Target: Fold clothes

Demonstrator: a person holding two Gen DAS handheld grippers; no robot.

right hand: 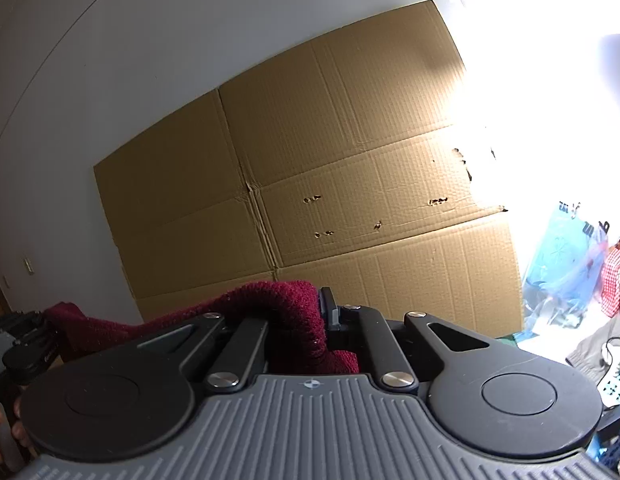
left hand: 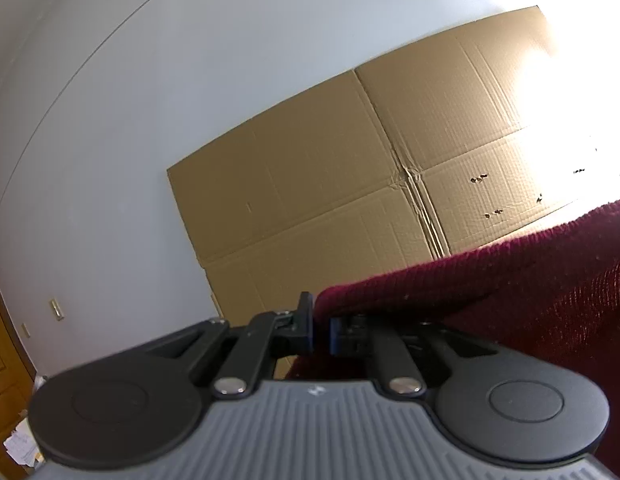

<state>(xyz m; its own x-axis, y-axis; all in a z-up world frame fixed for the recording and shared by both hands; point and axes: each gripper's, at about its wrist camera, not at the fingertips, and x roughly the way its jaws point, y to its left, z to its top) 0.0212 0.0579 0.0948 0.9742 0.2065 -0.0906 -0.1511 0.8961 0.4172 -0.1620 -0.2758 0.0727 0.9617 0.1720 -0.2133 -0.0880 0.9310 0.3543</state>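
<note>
Left wrist and right wrist views showed both tongs [left hand: 320,330] [right hand: 323,312] clamped on the raised maroon sweater [left hand: 509,280], no fold visible.

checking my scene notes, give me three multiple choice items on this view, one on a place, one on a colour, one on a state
1. Where is the flattened cardboard?
A. up against the white wall
B. draped over the tongs
C. inside the blue plastic bag

2. What colour is the knitted garment?
A. navy
B. dark red
C. grey

3. What state are the right tongs in?
A. wide open, nothing in them
B. shut on the knitted garment
C. shut on a cardboard edge

Answers:
1 A: it stands flat against the white wall in both views.
2 B: the knit is dark red in both wrist views.
3 B: the knit bunches right at the closed tips and hangs from them.
</note>
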